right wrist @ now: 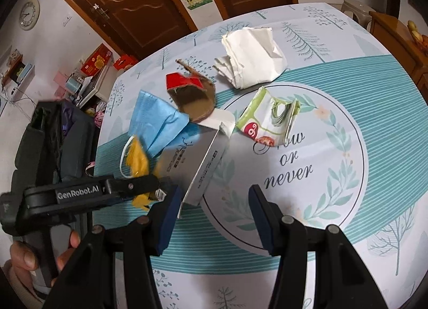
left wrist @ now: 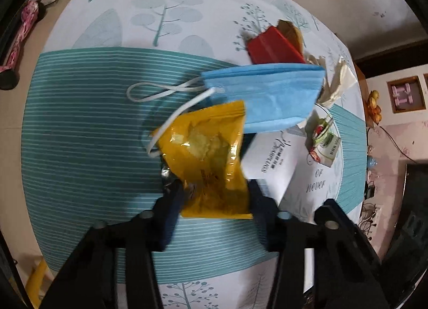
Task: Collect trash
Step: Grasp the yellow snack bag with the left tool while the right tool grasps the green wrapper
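Observation:
A yellow snack wrapper [left wrist: 206, 154] lies on the tree-print tablecloth [left wrist: 88, 127], with my left gripper [left wrist: 215, 191] shut on its near end, a pad against each side edge. In the right wrist view the same wrapper [right wrist: 137, 159] shows blurred at that gripper's tips. A blue face mask [left wrist: 267, 95] lies just beyond it, partly over a white box [left wrist: 270, 159]. My right gripper [right wrist: 214, 202] hangs open above the cloth, nothing between its fingers, its left finger beside the white box [right wrist: 198, 164].
More litter lies past the mask: a torn red cardboard piece [right wrist: 187, 84], crumpled white paper [right wrist: 251, 55] and a squashed green-and-white carton [right wrist: 270, 119]. A hand [right wrist: 21, 255] holds the left gripper at the table's left edge. A wooden cabinet [right wrist: 396, 39] stands far right.

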Demonstrator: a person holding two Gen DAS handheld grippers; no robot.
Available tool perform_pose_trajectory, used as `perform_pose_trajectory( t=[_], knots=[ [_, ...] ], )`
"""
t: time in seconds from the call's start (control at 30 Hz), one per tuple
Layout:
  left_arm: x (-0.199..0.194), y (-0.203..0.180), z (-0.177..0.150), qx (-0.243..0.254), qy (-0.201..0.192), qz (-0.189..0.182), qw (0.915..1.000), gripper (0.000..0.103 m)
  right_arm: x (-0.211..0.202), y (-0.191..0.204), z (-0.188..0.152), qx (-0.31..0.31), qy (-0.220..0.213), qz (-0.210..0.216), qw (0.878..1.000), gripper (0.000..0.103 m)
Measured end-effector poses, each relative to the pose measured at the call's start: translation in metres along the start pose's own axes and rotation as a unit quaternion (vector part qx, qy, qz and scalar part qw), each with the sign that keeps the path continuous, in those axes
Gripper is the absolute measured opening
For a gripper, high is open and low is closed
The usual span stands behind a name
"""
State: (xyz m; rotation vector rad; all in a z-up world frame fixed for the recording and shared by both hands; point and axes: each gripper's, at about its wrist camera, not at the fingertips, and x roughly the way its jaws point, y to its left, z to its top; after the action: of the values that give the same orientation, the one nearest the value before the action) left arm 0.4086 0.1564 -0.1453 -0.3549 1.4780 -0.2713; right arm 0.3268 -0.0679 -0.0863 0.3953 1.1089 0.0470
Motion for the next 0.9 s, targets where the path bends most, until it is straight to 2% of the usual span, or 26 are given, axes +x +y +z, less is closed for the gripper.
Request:
perform_pose_trajectory(
  t=[0.07,0.23,0.47,0.73,0.77,0.8,0.87,0.9],
  knots=[
    [-0.003,0.004,-0.001,0.001,-0.007,0.002,1.0,0.031,-0.002,-0.003,0.004,0.004,-0.007,-0.006,1.0,0.053],
    [-0.012,0.007,-0.005,0.019,-0.027,0.025,0.9991,0.025,-0.006,-0.024,0.016,0.03,-0.022,-0.027,0.999,0.053],
    [-0.024,0.01,-0.013,0.033,-0.03,0.03,0.9985,0.024,0.0,-0.059,0.036,0.071,-0.032,-0.049,0.996,0.052],
    [-0.012,-0.011,-0.019,0.076,0.001,0.032,0.9966,0.023,0.034,-0.066,0.055,0.062,-0.016,-0.07,0.996,0.052],
    [-0.012,-0.012,-0.022,0.083,0.003,0.032,0.996,0.023,0.035,-0.064,0.056,0.054,-0.021,-0.075,0.995,0.047],
    [-0.012,-0.015,-0.023,0.088,0.003,0.032,0.9956,0.023,0.035,-0.061,0.055,0.048,-0.024,-0.076,0.996,0.032],
    [-0.012,-0.018,-0.024,0.094,0.007,0.03,0.9951,0.023,0.04,-0.058,0.054,0.04,-0.013,-0.067,0.997,0.01],
    [-0.012,-0.02,-0.025,0.096,0.008,0.027,0.995,0.023,0.04,-0.057,0.053,0.037,-0.016,-0.068,0.997,0.01]
  ],
)
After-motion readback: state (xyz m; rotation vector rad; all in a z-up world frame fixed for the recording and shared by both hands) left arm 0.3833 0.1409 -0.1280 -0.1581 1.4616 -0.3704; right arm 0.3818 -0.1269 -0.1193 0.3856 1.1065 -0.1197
